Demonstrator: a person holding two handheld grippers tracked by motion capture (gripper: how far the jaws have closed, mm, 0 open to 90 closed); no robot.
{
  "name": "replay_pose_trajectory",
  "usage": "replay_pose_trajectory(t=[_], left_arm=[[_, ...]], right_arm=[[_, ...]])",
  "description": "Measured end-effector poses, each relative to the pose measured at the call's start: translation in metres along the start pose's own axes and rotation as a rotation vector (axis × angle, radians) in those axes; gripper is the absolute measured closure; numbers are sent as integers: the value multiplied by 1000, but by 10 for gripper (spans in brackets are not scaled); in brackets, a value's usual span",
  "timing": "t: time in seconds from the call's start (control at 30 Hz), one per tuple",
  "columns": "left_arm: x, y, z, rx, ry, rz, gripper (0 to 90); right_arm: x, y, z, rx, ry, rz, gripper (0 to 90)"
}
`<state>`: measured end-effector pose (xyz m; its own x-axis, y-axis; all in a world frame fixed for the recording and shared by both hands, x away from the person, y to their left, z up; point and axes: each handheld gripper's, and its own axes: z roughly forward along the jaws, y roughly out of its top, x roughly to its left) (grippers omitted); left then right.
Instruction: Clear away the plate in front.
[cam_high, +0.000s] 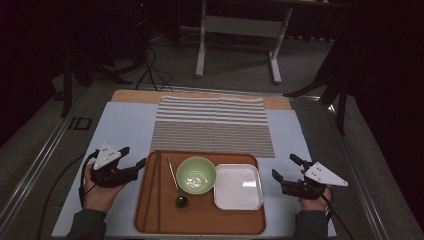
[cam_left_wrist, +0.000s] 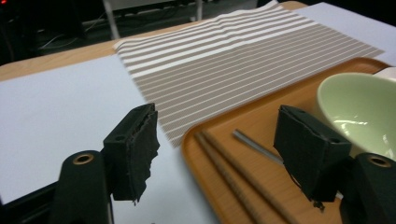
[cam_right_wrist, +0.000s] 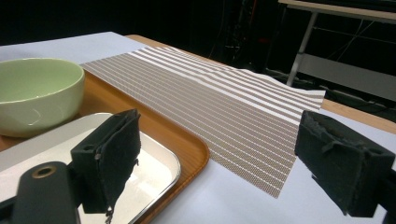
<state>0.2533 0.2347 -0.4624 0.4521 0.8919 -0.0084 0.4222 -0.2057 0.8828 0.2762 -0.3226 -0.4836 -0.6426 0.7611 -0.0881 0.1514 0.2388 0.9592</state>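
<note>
Left gripper (cam_high: 135, 157): jaws wide apart, empty, just beside the tray's left edge, over the white sheet (cam_high: 122, 130).
Chopsticks (cam_high: 154, 192): flat along the tray's left side.
Spoon (cam_high: 176, 184): lying between chopsticks and bowl.
Bowl (cam_high: 196, 175): green, upright, mid-tray.
Plate (cam_high: 238, 186): white, right of the bowl, on the tray (cam_high: 200, 220).
Mat (cam_high: 212, 125): striped, beyond the tray.
Right gripper (cam_high: 284, 167): jaws spread, empty, just off the tray's right edge.
</note>
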Motion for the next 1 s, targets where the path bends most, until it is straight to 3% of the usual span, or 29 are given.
replay_pose_trajectory(t=[0.3, 0.47, 0.5, 0.73, 1.0], left_arm=[[12, -22, -21, -27, 85, -41, 279], [13, -30, -26, -17, 119, -36, 271], [13, -33, -29, -18, 143, -31, 268], [14, -44, -41, -33, 189, -39, 266], [20, -48, -42, -43, 207, -61, 267]], right_arm=[[0, 0, -1, -2, -1, 1, 138], [0, 0, -2, -3, -1, 2, 138], [0, 0, -2, -2, -1, 2, 138], [0, 0, -2, -1, -1, -1, 137], [0, 0, -2, 1, -2, -3, 136]])
